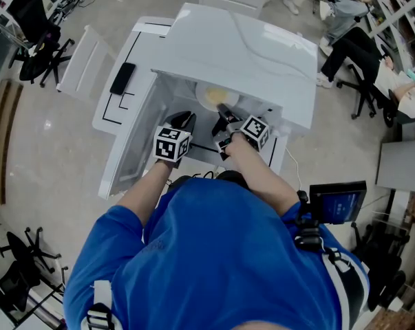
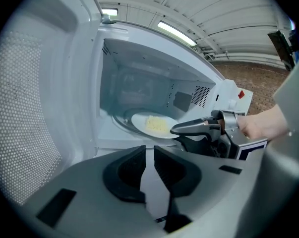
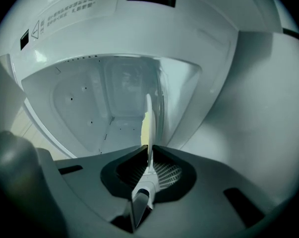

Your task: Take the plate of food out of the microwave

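The white microwave (image 1: 235,47) stands with its door (image 2: 30,108) swung open to the left. Inside, a white plate (image 2: 139,122) with pale yellow food (image 2: 156,125) sits on the glass turntable. My right gripper (image 2: 181,130) reaches into the cavity and is shut on the plate's near rim. In the right gripper view that rim (image 3: 149,118) runs edge-on between the jaws of my right gripper (image 3: 150,150). My left gripper (image 2: 149,152) hovers in front of the opening, left of the plate, its jaws nearly together with nothing between them. Both the left gripper (image 1: 183,121) and the right gripper (image 1: 224,119) show in the head view, by the plate (image 1: 210,96).
The microwave rests on a white table (image 1: 124,53) with a black phone-like object (image 1: 122,78) on it. Office chairs (image 1: 42,47) and seated people (image 1: 358,53) are around the room. A dark screen (image 1: 338,201) sits at the right.
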